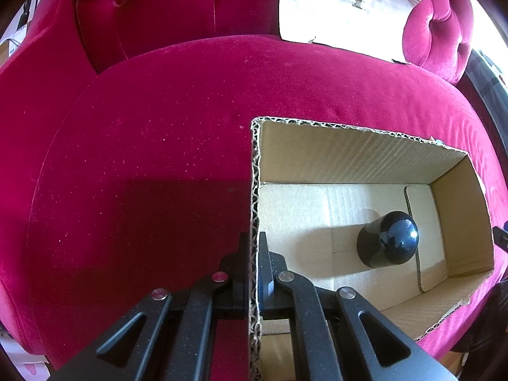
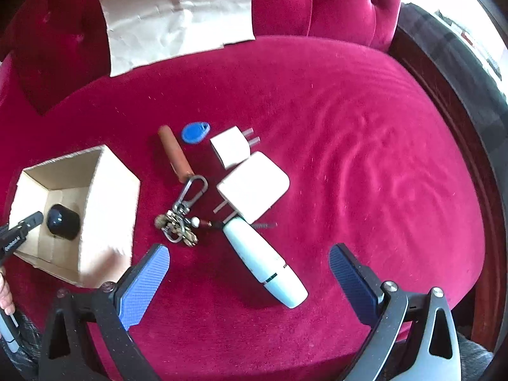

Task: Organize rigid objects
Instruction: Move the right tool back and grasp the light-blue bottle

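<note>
In the left wrist view, the left gripper (image 1: 253, 247) sits at the bottom centre of the frame, its jaws clenched on the near-left wall of an open cardboard box (image 1: 374, 158), one finger outside the corrugated edge and one inside. The box fills the lower right of that frame and rests on a crimson velvet seat (image 1: 143, 127); inside it, toward the right, a black round-topped cylinder (image 1: 387, 243) stands on the box floor, apart from the walls. A pale sheet of cardboard (image 1: 343, 3) leans against the tufted backrest at the upper right. In the right wrist view, the same box appears at the far left with the black cylinder in it, and the left gripper's dark tip reaches in from the left edge. Right of the box, near the frame's centre, loose items lie on the velvet: a brown cylinder (image 2: 175, 153), a blue key fob (image 2: 195, 132) just beside its upper end, a bunch of keys on a carabiner (image 2: 182, 214) below it, then a small white plug adapter (image 2: 231, 147) touching a larger white charger (image 2: 254, 187), and a pale blue tapered device (image 2: 263, 263) slanting down to the right from under the charger. The right gripper (image 2: 249, 266) is released, its blue-padded fingers (image 2: 144, 281) spread wide at the bottom of the frame on either side of the pale blue device, holding nothing.
</note>
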Available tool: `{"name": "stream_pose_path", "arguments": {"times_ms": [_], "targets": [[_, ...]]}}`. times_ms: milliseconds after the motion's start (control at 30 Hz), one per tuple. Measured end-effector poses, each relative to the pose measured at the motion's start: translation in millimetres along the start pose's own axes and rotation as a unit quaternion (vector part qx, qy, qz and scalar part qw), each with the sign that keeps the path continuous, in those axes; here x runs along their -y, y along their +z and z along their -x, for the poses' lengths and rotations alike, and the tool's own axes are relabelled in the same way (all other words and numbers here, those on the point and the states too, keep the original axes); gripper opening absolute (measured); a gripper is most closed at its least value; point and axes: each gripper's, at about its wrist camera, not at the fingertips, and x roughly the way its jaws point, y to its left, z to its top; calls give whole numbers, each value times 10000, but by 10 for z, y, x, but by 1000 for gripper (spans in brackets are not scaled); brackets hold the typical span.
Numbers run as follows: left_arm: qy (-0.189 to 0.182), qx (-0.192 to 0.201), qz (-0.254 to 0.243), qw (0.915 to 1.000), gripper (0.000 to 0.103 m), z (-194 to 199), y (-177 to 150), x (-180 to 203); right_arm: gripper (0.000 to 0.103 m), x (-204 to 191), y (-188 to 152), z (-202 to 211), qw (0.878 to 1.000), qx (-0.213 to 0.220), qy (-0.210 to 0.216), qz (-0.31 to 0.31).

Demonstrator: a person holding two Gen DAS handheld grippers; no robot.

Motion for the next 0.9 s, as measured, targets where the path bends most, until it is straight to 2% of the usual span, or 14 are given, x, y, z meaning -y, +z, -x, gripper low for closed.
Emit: {"name": "stream_pose_path", "arguments": {"times_ms": [400,633,667,733,867,900], "targets": [[6,13,-12,10000,3,6,-16,-17,103,210,-95,-444,9971,-601,70,-469],[-1,14,9,10000,3,10,-17,-22,102,232,-124,-406,9976,-490,153,-472],[-4,14,14,10000,3,11,-17,-26,100,229,-123,-416,9974,-511,194,-477],[1,16,2,10000,3,10,-17,-25,87,240,-85,-438,9969,-562,257,-491],[20,14,-20,10000,3,8,-18,-16,71,211,-91,-446,9973,-575,221,-400],[28,14,-28,10000,3,8,-19,-11,60,212,-87,-435,9975,-554,189,-394]]}}
